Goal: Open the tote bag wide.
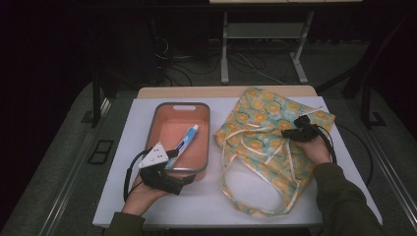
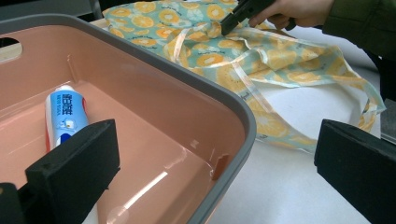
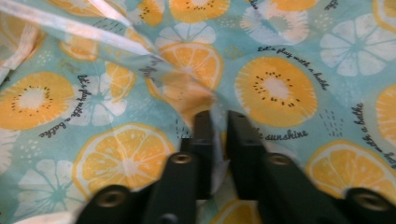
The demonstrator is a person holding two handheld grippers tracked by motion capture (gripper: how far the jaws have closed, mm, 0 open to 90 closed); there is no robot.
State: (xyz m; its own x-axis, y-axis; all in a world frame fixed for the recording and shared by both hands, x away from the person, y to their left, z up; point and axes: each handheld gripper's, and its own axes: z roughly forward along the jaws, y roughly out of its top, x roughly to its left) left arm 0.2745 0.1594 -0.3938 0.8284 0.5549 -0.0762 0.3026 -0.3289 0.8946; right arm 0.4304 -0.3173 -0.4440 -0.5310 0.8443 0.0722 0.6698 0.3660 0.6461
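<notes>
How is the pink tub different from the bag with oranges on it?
The tub is a stiff pink box with a grey rim; the bag is soft, crumpled cloth printed with orange slices. The tub stands open with a toothpaste tube inside; the bag lies flat, its straps loose. Both rest on the white table.
</notes>
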